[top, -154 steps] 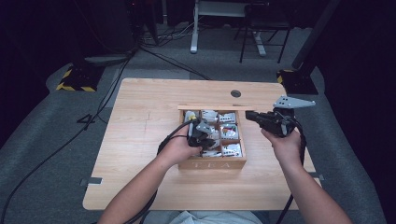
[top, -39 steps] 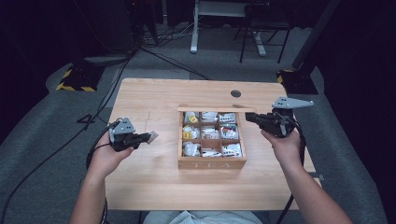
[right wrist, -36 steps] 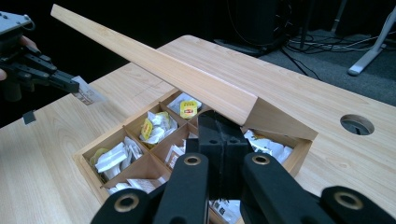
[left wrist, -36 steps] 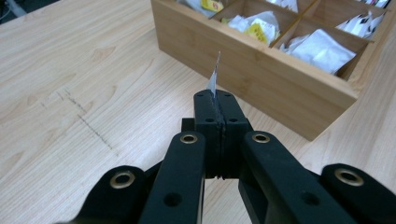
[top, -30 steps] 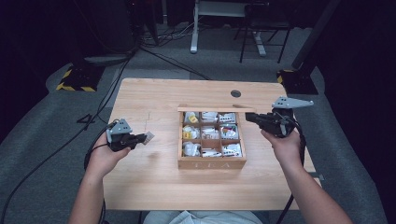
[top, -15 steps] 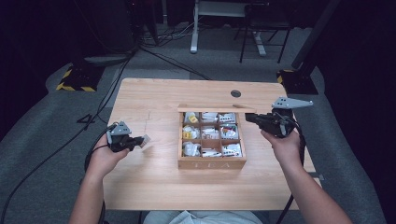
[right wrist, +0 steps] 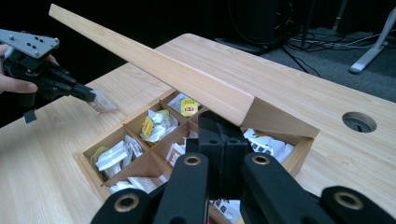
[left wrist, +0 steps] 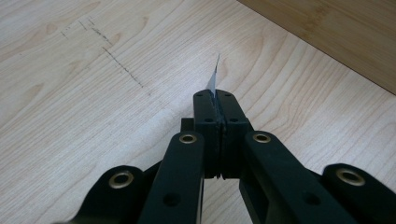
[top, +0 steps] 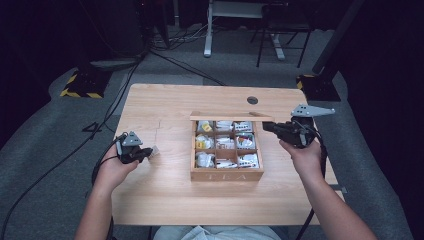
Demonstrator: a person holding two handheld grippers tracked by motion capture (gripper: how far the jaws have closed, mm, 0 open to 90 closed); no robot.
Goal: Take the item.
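Lowered toward the table (top: 165, 195), left gripper (top: 148, 152) pinches a sachet (top: 155, 149); right gripper (top: 266, 127) seemingly closed empty.

Dim room, one lit table

A pale wood table (top: 165, 192) stands on grey carpet (top: 45, 165); at 12 o'clock a white desk leg (top: 208, 30) and a dark chair (top: 280, 30), at 10 o'clock a yellow-and-black striped block (top: 79, 86) (cables trail across the floor beside it).

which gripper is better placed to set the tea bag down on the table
Left. The left gripper is shut on the tea bag and hangs low over bare table. The right gripper sits at the tea box lid.
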